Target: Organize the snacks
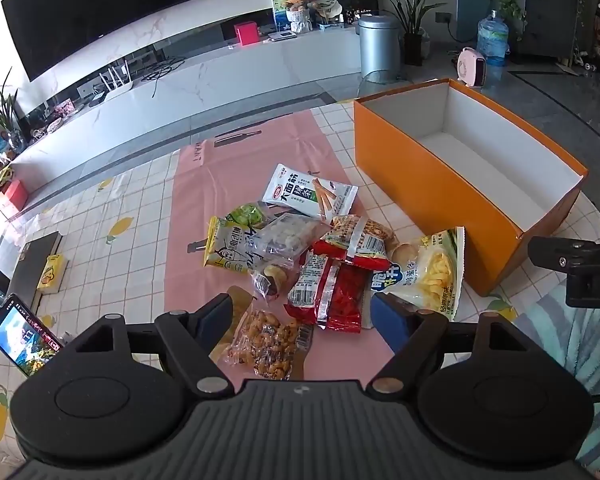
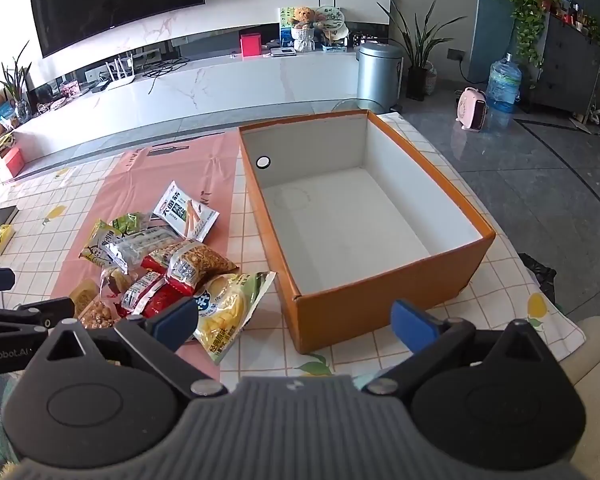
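Snack pile sits loose on the pink plastic sheet, which lies over the white checked tablecloth with lemon print. In the pile: white packet with green print and breadstick picture at the far edge, yellow-and-white packet with a cartoon figure on the left, clear bag of pale pieces in the middle, two red packets with silver seams overlapping each other, clear bag of brown coated nuts nearest my left tongs, yellow-green chip bag on the right, nearest the box.

Orange cardboard box with white inside stands to the right of the pile, apart from it, nothing in it.

My left gripper is spread wide, tilted down over the near edge of the pile, nothing between the fingers. My right gripper is also spread wide, holding nothing, over the box's near corner; its left finger shows in front of the chip bag.

Phone with lit screen sits at far left.
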`<move>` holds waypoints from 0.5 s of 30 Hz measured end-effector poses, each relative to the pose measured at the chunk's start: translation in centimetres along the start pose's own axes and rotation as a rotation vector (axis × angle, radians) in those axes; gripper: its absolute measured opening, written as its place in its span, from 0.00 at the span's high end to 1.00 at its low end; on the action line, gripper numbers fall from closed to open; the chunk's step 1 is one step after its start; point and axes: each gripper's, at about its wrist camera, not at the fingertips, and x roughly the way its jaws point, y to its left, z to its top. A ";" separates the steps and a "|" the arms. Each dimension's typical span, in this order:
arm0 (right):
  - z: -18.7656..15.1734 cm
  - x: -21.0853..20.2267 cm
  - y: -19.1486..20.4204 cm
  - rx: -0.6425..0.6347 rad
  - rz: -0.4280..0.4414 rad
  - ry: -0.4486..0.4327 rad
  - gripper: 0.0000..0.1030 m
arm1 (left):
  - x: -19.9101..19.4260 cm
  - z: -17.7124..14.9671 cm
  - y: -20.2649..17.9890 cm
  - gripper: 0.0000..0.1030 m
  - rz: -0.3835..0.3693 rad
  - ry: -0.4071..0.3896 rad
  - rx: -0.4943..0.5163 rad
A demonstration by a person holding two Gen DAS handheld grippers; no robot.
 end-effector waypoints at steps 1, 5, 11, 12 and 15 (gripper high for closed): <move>0.0 0.0 0.1 -0.002 -0.002 0.001 0.04 | 0.0 0.0 0.1 0.11 -0.002 -0.001 -0.002; 0.1 0.1 0.5 -0.012 -0.011 0.004 0.04 | 0.0 -0.2 0.6 0.11 -0.008 -0.002 -0.014; 0.2 0.1 1.2 -0.027 -0.022 0.006 0.04 | 0.3 -0.4 1.2 0.11 -0.015 0.000 -0.032; 0.2 0.1 1.3 -0.029 -0.023 0.007 0.04 | 0.3 -0.4 1.4 0.11 -0.016 0.000 -0.036; 0.3 0.2 1.7 -0.038 -0.026 0.010 0.04 | 0.2 -0.5 1.7 0.11 -0.020 -0.004 -0.045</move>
